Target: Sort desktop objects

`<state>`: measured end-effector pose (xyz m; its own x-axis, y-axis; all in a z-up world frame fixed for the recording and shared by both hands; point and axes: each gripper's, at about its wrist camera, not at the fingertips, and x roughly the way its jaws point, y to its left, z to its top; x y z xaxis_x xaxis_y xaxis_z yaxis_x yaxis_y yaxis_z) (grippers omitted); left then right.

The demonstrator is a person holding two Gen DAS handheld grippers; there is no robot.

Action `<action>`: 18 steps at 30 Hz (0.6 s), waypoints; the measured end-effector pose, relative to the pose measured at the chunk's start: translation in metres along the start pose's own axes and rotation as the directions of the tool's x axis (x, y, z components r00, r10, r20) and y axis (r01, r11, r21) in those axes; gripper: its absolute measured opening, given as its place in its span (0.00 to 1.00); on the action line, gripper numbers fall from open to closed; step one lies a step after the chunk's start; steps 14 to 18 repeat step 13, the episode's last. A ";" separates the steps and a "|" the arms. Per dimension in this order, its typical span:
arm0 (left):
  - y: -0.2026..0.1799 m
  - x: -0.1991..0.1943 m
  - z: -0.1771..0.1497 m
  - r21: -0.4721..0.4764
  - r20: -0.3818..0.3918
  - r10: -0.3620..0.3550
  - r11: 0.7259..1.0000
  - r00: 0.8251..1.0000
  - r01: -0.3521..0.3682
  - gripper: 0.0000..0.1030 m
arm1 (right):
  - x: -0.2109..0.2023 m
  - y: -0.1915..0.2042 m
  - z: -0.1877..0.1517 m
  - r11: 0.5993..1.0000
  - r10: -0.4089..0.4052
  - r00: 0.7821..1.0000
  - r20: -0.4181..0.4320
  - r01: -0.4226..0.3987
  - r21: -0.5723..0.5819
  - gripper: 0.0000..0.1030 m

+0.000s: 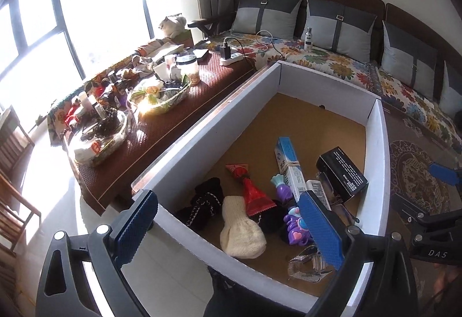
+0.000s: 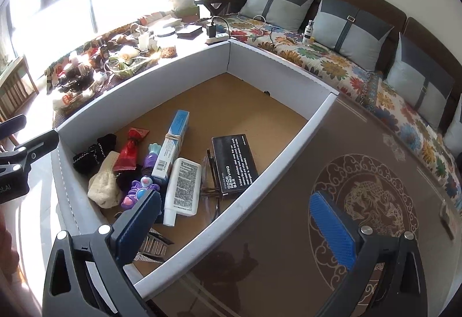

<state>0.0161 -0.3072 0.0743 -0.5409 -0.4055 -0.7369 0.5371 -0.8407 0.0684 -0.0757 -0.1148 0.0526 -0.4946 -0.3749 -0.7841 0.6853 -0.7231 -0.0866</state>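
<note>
A white-walled box (image 1: 184,144) with a brown floor holds several items: a black carton (image 2: 234,164), a blue-and-white toothpaste carton (image 1: 288,164), a white tube (image 2: 183,187), a red packet (image 1: 254,195), a cream sock (image 1: 242,233), black socks (image 1: 205,201), a purple toy (image 1: 294,227) and a silver clip (image 1: 309,265). My left gripper (image 1: 228,227) hangs open over the box's near corner, holding nothing. My right gripper (image 2: 235,227) is open and empty, straddling the box's right wall above the table.
The box rests on a brown glass-topped table (image 2: 288,201) with a gold dragon emblem (image 2: 369,195). A low bench (image 1: 219,80) beyond carries cluttered baskets (image 1: 161,97) and a power strip (image 1: 231,57). A floral sofa (image 1: 332,57) with grey cushions runs behind.
</note>
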 end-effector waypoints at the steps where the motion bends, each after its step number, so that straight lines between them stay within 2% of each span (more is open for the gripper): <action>1: 0.000 0.000 0.000 -0.002 0.000 -0.003 1.000 1.000 0.003 0.97 | 0.000 0.000 0.000 1.000 0.000 1.000 -0.001 0.000 0.000 1.00; 5: -0.004 0.003 -0.003 -0.003 -0.009 -0.032 0.999 0.999 0.032 0.97 | 0.001 -0.002 -0.001 1.000 0.000 1.000 -0.003 0.000 -0.001 1.00; 10: -0.004 0.011 -0.005 -0.049 -0.038 -0.140 0.989 0.989 0.138 0.98 | 0.006 -0.003 -0.003 1.000 0.002 1.000 -0.016 -0.002 0.000 1.00; 13: -0.009 0.010 -0.008 -0.036 -0.032 -0.113 0.993 0.993 0.112 0.98 | 0.008 -0.002 -0.002 1.000 0.008 1.000 -0.017 -0.008 0.004 1.00; 18: -0.009 0.010 -0.008 -0.036 -0.032 -0.113 0.993 0.993 0.112 0.98 | 0.008 -0.002 -0.002 1.000 0.008 1.000 -0.017 -0.008 0.004 1.00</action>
